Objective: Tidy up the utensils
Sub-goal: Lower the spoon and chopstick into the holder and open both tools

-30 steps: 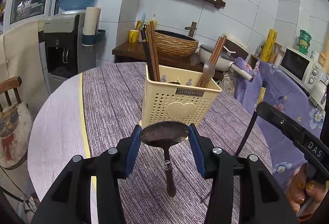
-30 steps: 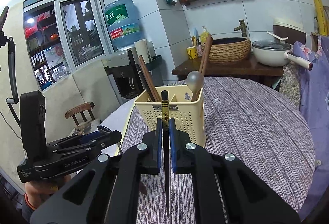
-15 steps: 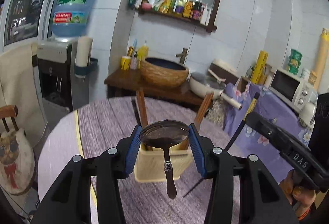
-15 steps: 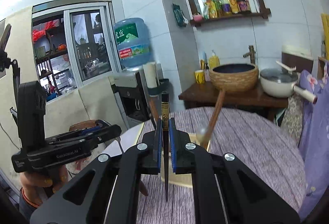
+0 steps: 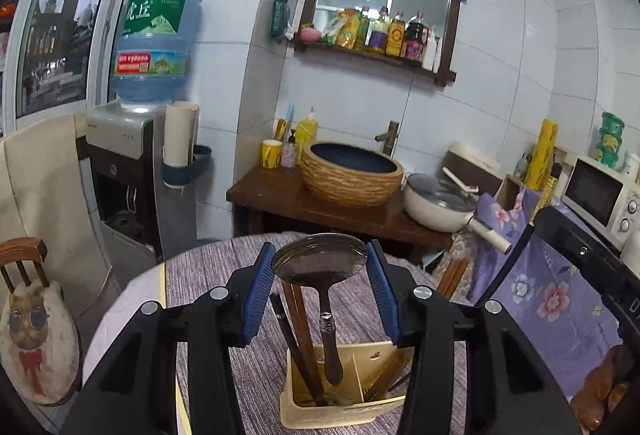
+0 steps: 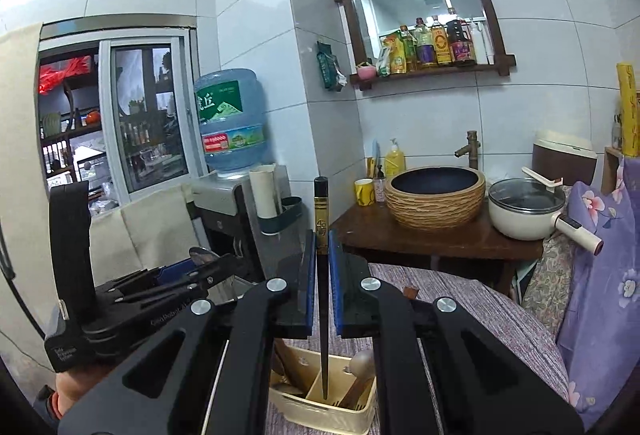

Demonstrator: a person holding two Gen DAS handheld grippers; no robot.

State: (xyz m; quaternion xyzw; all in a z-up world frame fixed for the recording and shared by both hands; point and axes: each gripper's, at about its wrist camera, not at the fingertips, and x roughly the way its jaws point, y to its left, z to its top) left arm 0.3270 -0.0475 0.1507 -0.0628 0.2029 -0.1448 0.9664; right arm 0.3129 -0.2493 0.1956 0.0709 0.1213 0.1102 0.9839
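Between the left gripper's [image 5: 320,289] blue pads a spoon [image 5: 322,267] is clamped by its bowl, handle hanging over the cream utensil holder [image 5: 344,411] below. The right gripper [image 6: 322,283] pinches a black chopstick [image 6: 322,275] upright, tip dipping into the holder's middle compartment.

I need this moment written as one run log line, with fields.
left tongs: gripping spoon bowl | right tongs: gripping black chopstick | both above cream holder | nothing released yet

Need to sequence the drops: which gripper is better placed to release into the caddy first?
Probably right. The right gripper holds the black chopstick upright, tip seemingly inside the cream caddy. The left gripper's spoon handle still hangs near its rim.
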